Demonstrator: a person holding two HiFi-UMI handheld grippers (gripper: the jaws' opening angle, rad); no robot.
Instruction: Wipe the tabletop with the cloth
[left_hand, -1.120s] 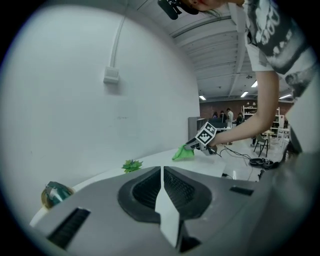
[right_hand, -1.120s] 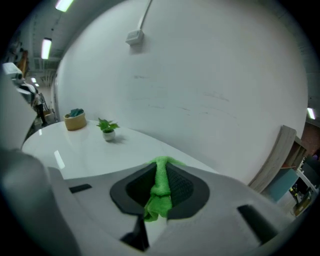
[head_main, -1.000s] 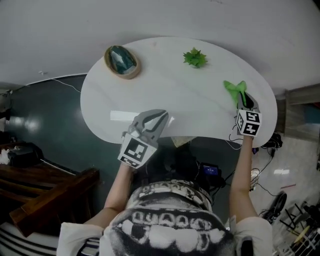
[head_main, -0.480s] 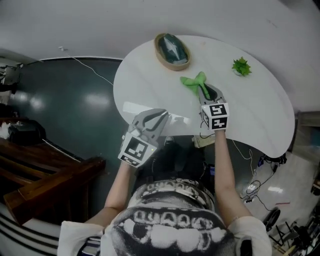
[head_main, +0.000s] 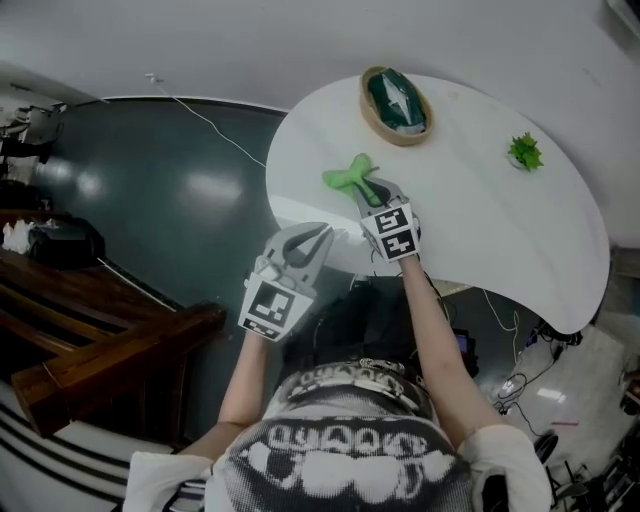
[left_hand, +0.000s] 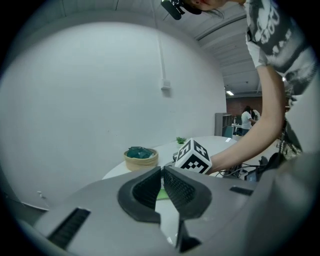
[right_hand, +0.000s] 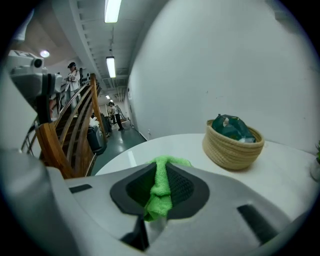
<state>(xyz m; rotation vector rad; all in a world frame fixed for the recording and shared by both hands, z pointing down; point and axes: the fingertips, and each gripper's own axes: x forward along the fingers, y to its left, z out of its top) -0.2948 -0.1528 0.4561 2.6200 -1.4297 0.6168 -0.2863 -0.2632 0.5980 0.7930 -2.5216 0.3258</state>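
Observation:
A bright green cloth (head_main: 349, 176) lies on the left part of the white oval tabletop (head_main: 480, 215), and my right gripper (head_main: 368, 190) is shut on it. In the right gripper view the cloth (right_hand: 161, 189) is pinched between the dark pads and spreads out ahead onto the tabletop (right_hand: 200, 165). My left gripper (head_main: 312, 237) is held at the table's near-left edge, jaws together with nothing between them. In the left gripper view that left gripper (left_hand: 162, 181) is shut, and the right gripper's marker cube (left_hand: 192, 156) shows just beyond it.
A woven basket (head_main: 397, 103) with dark green contents stands at the far edge; it also shows in the right gripper view (right_hand: 231, 142). A small green plant (head_main: 524, 152) sits at the far right. Dark floor and a wooden staircase (head_main: 100, 370) lie left of the table.
My right gripper has dragged the green cloth from the table's right end across to its left part. My head view has swung with it. The left gripper has stayed at the near edge.

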